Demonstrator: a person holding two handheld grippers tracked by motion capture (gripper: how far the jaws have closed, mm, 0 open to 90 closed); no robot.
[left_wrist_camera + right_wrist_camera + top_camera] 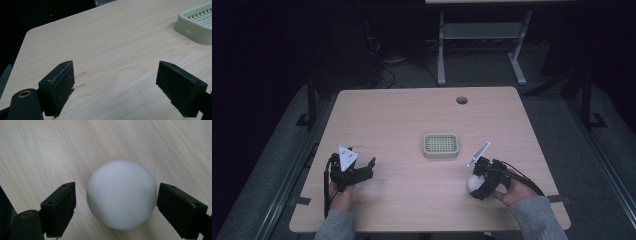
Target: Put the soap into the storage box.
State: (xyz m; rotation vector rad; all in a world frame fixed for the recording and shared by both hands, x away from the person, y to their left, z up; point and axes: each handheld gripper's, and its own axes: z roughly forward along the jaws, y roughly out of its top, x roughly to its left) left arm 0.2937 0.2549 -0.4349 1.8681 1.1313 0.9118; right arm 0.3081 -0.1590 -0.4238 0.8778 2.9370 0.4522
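Near the table's [412,107] right front, a white ball [121,194] lay ungripped between the right gripper's [116,206] wide jaws. Farther off sat a tray [440,145], possibly its destination. At left, the left gripper [115,87] gaped empty.

One counter [412,115] carries two loose things: one white ball [122,194] and one pale green grid-topped tray [440,145]. Two hand-held grippers are here, a left hand-held gripper [364,169] and a right hand-held gripper [475,184], each with two black jaws. The counter has one round hole [461,100].
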